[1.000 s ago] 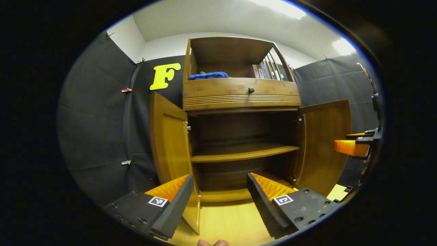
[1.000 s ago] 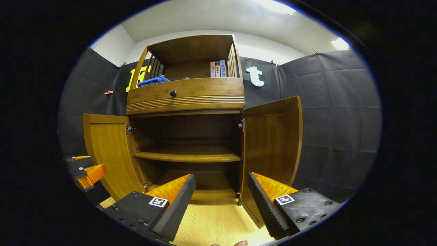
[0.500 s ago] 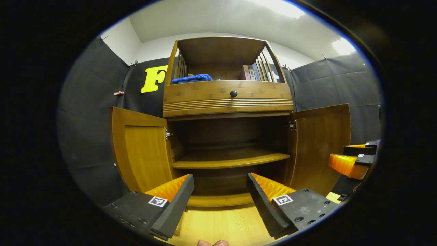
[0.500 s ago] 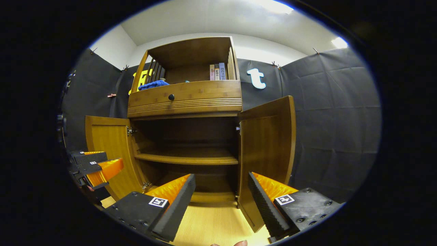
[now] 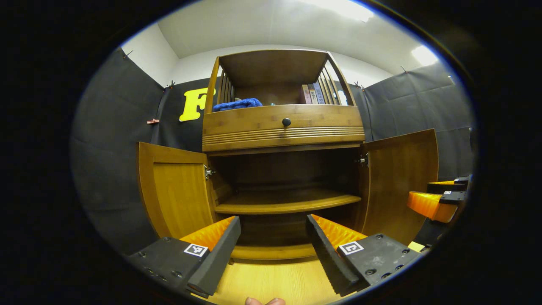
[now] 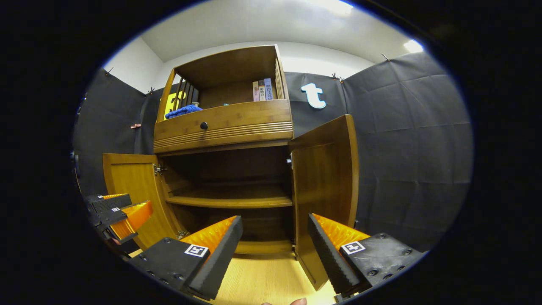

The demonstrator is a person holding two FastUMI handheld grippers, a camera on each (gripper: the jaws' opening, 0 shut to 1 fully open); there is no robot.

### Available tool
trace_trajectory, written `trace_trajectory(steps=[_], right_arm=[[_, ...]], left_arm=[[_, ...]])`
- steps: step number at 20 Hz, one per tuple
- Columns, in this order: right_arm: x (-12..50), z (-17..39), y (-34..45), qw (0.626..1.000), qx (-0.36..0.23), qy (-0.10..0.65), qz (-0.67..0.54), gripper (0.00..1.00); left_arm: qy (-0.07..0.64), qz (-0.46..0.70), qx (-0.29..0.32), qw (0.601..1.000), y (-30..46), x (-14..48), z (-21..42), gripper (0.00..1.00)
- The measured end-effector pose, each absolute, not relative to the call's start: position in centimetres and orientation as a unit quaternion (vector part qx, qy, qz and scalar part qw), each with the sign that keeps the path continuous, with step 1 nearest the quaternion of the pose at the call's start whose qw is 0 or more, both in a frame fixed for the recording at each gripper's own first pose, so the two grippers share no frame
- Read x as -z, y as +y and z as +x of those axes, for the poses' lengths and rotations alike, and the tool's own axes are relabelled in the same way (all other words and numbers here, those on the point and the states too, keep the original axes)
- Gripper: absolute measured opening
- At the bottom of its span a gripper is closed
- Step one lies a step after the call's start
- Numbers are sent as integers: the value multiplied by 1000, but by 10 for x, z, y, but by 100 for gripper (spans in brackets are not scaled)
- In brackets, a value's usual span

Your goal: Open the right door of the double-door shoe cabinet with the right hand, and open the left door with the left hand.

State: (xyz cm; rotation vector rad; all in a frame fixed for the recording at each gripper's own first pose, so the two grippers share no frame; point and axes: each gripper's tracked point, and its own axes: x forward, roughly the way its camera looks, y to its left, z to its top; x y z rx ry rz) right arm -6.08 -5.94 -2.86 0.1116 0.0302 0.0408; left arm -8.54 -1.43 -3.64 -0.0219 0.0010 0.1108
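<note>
Shoe cabinet (image 5: 283, 140) stands straight ahead of both my tools on the pale wood floor (image 5: 279, 284), against the black booth wall, and both of its lower doors already hang swung outward. Its left door (image 5: 175, 190) is folded back nearly flat toward the wall on the cabinet's left edge; its right door (image 6: 324, 186) stands out at a steeper angle from the cabinet's right edge, its inner face toward me. Between them the dark inside and one bare shelf (image 5: 288, 202) lie open. Above sits a drawer with a small dark knob (image 5: 286, 122), then an open top compartment with a blue cloth (image 5: 237, 104) at its left end and a few books (image 6: 260, 90) at its right. My left gripper (image 5: 271, 245) hovers in front of the opening, fingers apart and holding nothing — the left door lies up and to its left, well clear. My right gripper (image 6: 275, 248) is likewise spread and empty, with the right door's free edge just beyond its right finger, each door's long axis upright. I judge the opening done; if anything remains, my right hand is the nearer one to push its door wider.
</note>
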Motion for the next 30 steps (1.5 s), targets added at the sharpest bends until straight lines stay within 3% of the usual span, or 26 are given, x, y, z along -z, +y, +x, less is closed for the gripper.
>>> trace_trajectory(steps=[4,6,7,8,9,11,12,30], right_arm=[[27,-59,-64,998,-20,13,61,100],[27,-59,-64,998,-21,13,59,92],[27,-60,-64,998,-22,14,60,98],[28,-60,-64,998,-22,13,60,98],[28,-60,-64,998,-21,14,59,92],[29,-59,-63,998,-21,16,60,92],[29,-59,-63,998,-21,16,60,98],[30,-64,-57,998,-20,14,56,98]], left_arm=[[-1,-5,-56,998,-19,35,-85,100],[0,-2,-53,999,-22,34,-85,100],[-1,-1,-53,999,-22,34,-85,100],[-2,0,-54,999,-22,34,-86,100],[-2,0,-53,999,-22,35,-86,100],[-3,-3,-52,999,-22,34,-87,100],[-4,-3,-52,999,-22,34,-86,100],[-2,3,-47,999,-18,38,-88,100]])
